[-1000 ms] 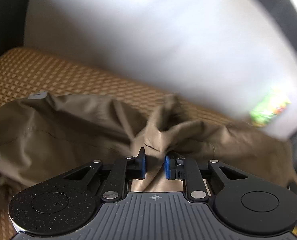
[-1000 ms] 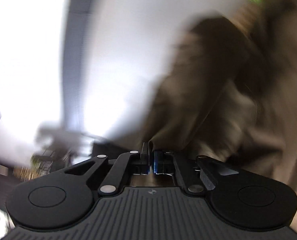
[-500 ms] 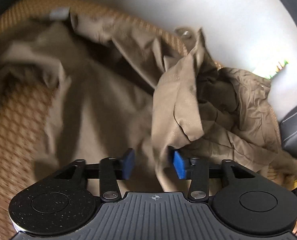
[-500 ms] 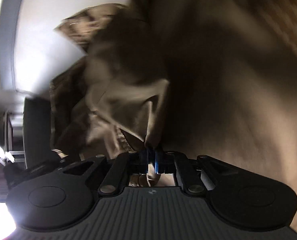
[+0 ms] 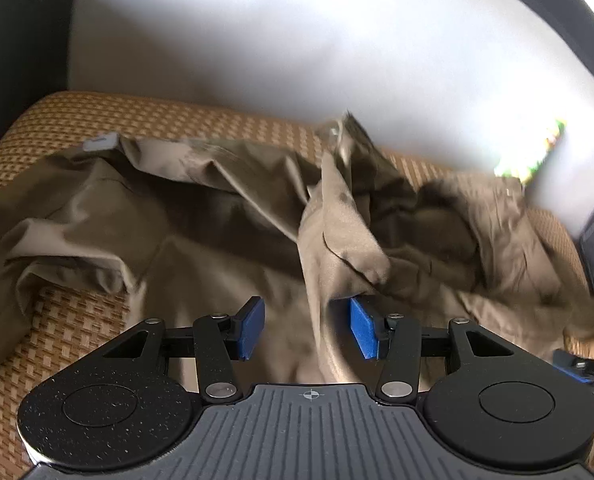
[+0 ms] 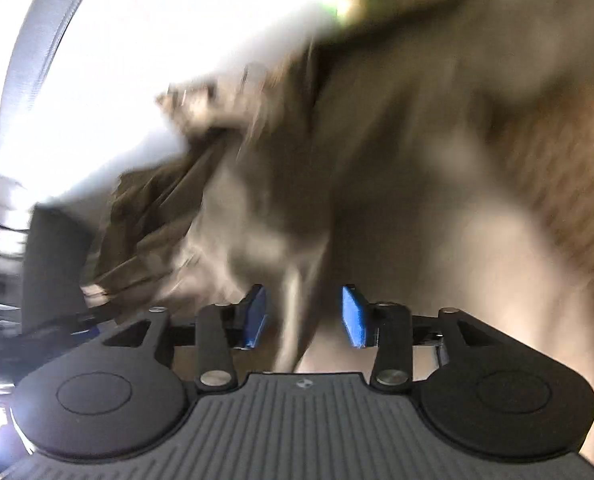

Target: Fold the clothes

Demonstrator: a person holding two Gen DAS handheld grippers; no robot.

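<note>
Both grippers hang over the crumpled olive-brown cotton garment (image 5: 225, 240), which sprawls left to right across the woven tan rattan seat (image 5: 145, 120), its long axis running sideways ahead of the fingers. The left gripper (image 5: 303, 330) stands open, a raised fold of cloth brushing its right-hand pad but not pinched. The right gripper (image 6: 303, 316) has just been opening; a ridge of fabric stands between its blue pads, unpressed. The bunched heap lies far right, so the right gripper looks the nearer one to it.

Matt cloth garment (image 5: 225, 236), seemingly woven mat (image 5: 201, 120)
</note>
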